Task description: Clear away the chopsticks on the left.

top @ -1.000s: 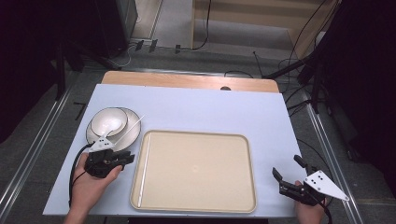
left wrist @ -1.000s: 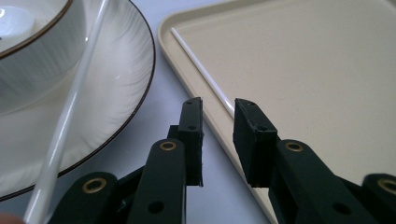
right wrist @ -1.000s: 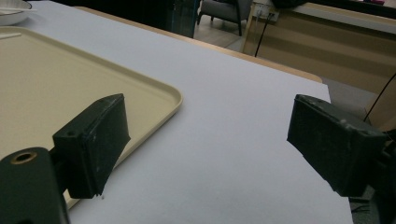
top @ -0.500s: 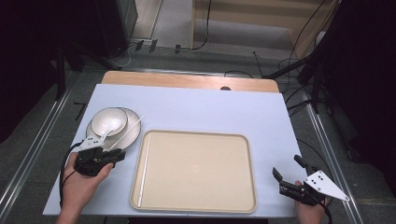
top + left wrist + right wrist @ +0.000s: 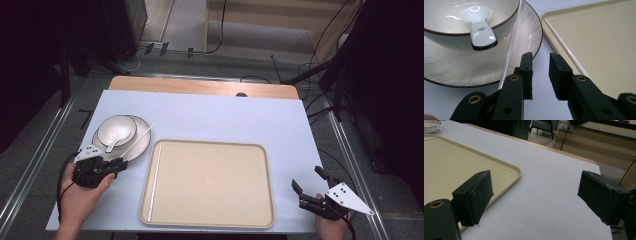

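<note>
Chopsticks are the work in hand. High view: one chopstick (image 5: 154,184) already lies inside the tray (image 5: 260,150), the other chopstick (image 5: 139,138) leans on the plate (image 5: 142,145). Left gripper view: left gripper (image 5: 540,67), jaws slightly apart and empty, aims beside it. Right gripper view: right gripper (image 5: 535,195) waits wide open.

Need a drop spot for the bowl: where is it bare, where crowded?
Free: the tray, bare except a chopstick along its left rim, and the table behind and right of it. Crowded: the near-left corner, with plate, bowl, spoon and left claw.
</note>
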